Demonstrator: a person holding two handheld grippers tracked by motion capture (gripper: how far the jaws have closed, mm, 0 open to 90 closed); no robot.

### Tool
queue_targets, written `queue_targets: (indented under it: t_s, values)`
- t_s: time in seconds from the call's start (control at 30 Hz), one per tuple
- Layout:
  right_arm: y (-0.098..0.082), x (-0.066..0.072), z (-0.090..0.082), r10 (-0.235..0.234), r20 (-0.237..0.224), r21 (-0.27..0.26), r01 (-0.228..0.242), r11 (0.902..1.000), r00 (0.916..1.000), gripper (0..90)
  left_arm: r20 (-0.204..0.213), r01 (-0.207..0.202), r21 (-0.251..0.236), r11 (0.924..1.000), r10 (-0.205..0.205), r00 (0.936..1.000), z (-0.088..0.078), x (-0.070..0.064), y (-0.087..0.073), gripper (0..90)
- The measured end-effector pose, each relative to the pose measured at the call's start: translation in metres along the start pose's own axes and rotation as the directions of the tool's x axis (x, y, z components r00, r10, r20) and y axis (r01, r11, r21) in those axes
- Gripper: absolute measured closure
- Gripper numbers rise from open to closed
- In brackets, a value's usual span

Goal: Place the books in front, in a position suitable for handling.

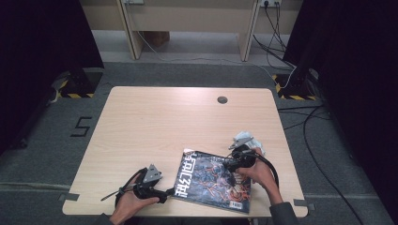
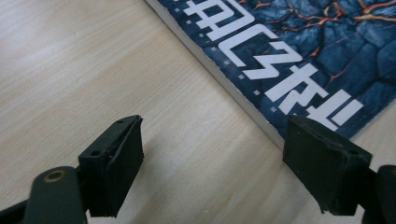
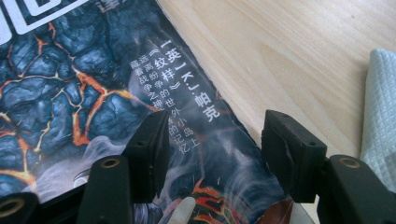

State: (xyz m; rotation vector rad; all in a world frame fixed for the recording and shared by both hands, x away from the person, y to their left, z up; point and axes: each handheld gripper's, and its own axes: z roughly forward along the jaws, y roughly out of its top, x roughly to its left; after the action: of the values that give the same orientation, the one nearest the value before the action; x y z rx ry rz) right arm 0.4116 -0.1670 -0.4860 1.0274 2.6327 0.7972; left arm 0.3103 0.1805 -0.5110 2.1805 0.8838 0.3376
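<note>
Book [image 1: 213,180]: lies flat and closed on the near part of the wooden table [image 1: 155,122], cover up, turned at an angle to the table's front edge. The cover is dark blue with orange cracked-rock lines and large white lettering along the spine side.

Left gripper [image 1: 162,193]: held low at the near left of the table, just beside the book's near left corner, with a grey three-cornered plate on top. In the left gripper view its jaws stand wide apart with bare table between them. The book's pale page edge [image 2: 219,74] runs diagonally ahead of the jaws and passes behind the right-hand jaw. Whether that jaw touches the book cannot be told.

Right gripper [image 1: 231,165]: held over the far right part of the book, the person's hand behind it. In the right gripper view its jaws stand apart above the cover, near the cover's right edge, and nothing is clamped between them. A fingertip [image 3: 183,210] shows low between the jaws against the cover.

Cloth [image 1: 248,139]: pale and crumpled, lies on the table just beyond the right gripper, close to the book's far right corner.
</note>
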Motion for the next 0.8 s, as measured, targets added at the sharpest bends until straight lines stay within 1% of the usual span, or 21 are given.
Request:
queue_targets:
  t_s: [0.1,0.13,0.17,0.2,0.27,0.37,0.43,0.53,0.57,0.6,0.67,0.7,0.73,0.8]
  values:
    - [0.000,0.000,0.000,0.005,-0.003,0.001,-0.005,1.0000,1.0000,42.4,0.004,-0.007,-0.011,0.9999,0.007,1.0000,-0.001,-0.001,0.000,19.8]
    - [0.000,0.000,0.000,0.006,-0.002,0.000,-0.006,1.0000,1.0000,42.4,0.027,0.003,-0.021,0.9998,-0.002,0.9996,-0.001,-0.002,0.000,17.5]
    - [0.000,0.000,0.000,0.006,-0.002,0.000,-0.006,1.0000,1.0000,42.4,0.052,0.015,-0.029,0.9995,-0.014,0.9986,-0.001,-0.002,0.001,17.5]
    - [0.000,0.000,0.000,0.003,-0.001,0.000,-0.003,1.0000,1.0000,42.4,0.057,0.014,-0.035,0.9993,-0.012,0.9983,-0.001,-0.003,0.001,17.6]
    - [-0.001,0.000,0.000,0.006,-0.002,-0.002,-0.006,1.0000,1.0000,42.4,0.054,-0.003,-0.031,0.9995,0.005,0.9986,0.000,-0.005,0.002,17.7]
    - [-0.001,-0.001,0.001,0.011,-0.009,-0.005,-0.011,0.9999,0.9999,42.3,0.049,-0.008,-0.017,0.9998,0.009,0.9988,0.004,-0.007,0.002,17.7]
    - [-0.001,-0.001,0.001,0.012,-0.008,-0.004,-0.012,0.9999,0.9999,42.3,0.046,-0.008,-0.019,0.9998,0.009,0.9989,0.005,-0.008,0.003,17.6]
    - [-0.001,0.000,0.000,0.010,-0.003,-0.003,-0.010,0.9999,0.9999,42.4,0.009,-0.013,-0.016,0.9998,0.014,0.9999,0.006,-0.010,0.004,16.9]
    - [-0.001,0.000,0.000,0.010,-0.003,-0.003,-0.010,0.9999,0.9999,42.4,0.009,-0.013,-0.016,0.9998,0.014,0.9999,0.006,-0.010,0.004,16.8]
    - [0.000,0.001,0.000,0.003,0.006,0.001,-0.003,1.0000,1.0000,42.5,-0.001,-0.015,-0.013,0.9998,0.015,0.9999,0.007,-0.010,0.004,16.6]
    - [0.000,0.002,0.000,0.000,0.008,0.004,0.000,1.0000,1.0000,42.6,-0.015,-0.012,-0.015,0.9998,0.012,0.9998,0.007,-0.011,0.005,16.5]
    - [0.001,0.003,0.000,-0.004,0.018,0.005,0.004,1.0000,0.9998,42.7,-0.019,-0.011,-0.017,0.9998,0.011,0.9998,0.008,-0.011,0.005,16.3]
    - [0.001,0.003,0.000,-0.009,0.018,0.004,0.009,0.9999,0.9998,42.6,-0.019,-0.011,-0.017,0.9998,0.011,0.9998,0.008,-0.011,0.005,16.3]
    - [0.001,0.004,0.000,-0.007,0.019,0.005,0.007,1.0000,0.9998,42.6,-0.029,-0.016,-0.015,0.9998,0.015,0.9994,0.008,-0.011,0.005,16.0]
